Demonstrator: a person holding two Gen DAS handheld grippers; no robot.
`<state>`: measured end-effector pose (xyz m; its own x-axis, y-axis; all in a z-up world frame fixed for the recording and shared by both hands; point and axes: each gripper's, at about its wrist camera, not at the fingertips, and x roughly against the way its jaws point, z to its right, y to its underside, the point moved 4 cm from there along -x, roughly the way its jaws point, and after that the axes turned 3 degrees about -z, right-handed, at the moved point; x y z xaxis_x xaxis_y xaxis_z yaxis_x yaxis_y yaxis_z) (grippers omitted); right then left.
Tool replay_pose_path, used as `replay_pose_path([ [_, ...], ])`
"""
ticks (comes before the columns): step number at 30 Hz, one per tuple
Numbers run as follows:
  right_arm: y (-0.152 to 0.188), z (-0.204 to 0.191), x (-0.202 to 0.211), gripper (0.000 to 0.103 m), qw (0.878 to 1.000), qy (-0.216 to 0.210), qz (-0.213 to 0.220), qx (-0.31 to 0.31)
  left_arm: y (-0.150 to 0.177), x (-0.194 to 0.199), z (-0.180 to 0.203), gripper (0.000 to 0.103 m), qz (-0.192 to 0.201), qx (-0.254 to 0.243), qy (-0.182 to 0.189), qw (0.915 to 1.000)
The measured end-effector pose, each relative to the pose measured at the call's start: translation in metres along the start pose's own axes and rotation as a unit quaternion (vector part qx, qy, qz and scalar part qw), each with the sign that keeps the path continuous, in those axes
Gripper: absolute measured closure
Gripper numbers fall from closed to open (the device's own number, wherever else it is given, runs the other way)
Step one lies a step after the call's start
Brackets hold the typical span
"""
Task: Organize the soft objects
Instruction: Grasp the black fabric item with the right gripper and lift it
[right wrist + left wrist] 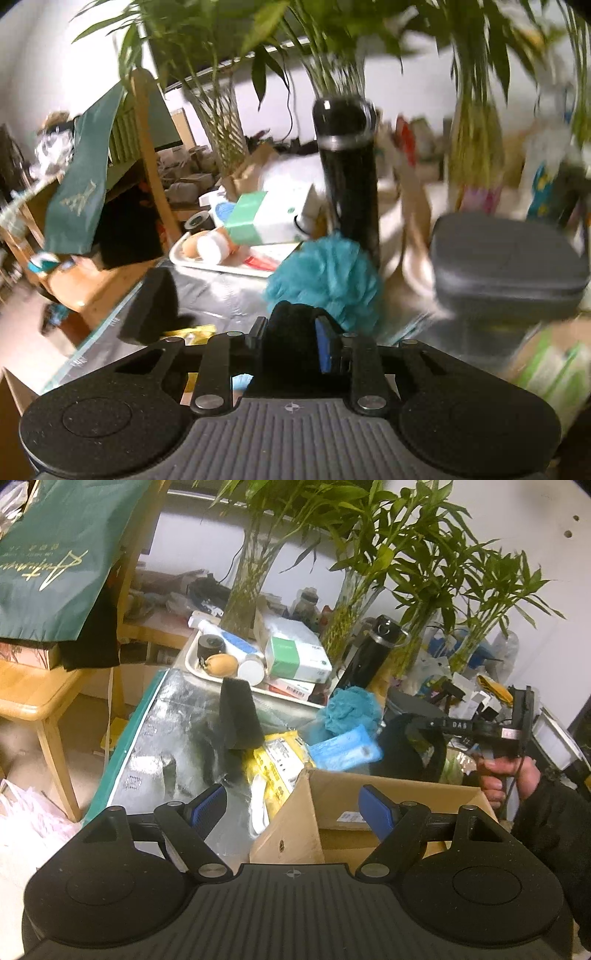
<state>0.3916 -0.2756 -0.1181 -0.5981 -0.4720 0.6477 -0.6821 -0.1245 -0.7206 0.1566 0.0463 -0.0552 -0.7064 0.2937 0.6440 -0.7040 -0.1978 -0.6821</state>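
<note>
Pinching a black soft thing (291,332) in my right tongs (291,334) above the box (369,812), left tongs (291,805) wide and empty, I judge it light and squashy, best gripped mid-body

White wall (517,513) behind bamboo plants (424,554); wooden table (33,698) at left.

A lived-in home room, cluttered with everyday things. Vases of lucky bamboo (255,572) stand at twelve o'clock behind a white tray (207,674) of toiletries and boxes; at nine o'clock a wooden chair (40,698) carries a green shopping bag (55,561).
</note>
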Motion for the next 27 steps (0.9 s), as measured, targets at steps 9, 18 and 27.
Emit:
replay_pose_path([
  [9, 0.024, 0.008, -0.023, 0.072, 0.996, 0.038, -0.082, 0.004, -0.01, 0.006, 0.005, 0.024, 0.017, -0.015, -0.007, 0.9997],
  [18, 0.026, 0.021, -0.017, 0.081, 0.995, 0.039, -0.075, -0.054, -0.021, 0.005, 0.005, 0.024, 0.032, -0.022, -0.019, 0.9991],
  [27, 0.022, 0.022, 0.027, 0.086, 0.996, 0.063, 0.001, -0.068, -0.041, -0.01, -0.004, 0.024, 0.036, -0.017, -0.042, 0.9983],
])
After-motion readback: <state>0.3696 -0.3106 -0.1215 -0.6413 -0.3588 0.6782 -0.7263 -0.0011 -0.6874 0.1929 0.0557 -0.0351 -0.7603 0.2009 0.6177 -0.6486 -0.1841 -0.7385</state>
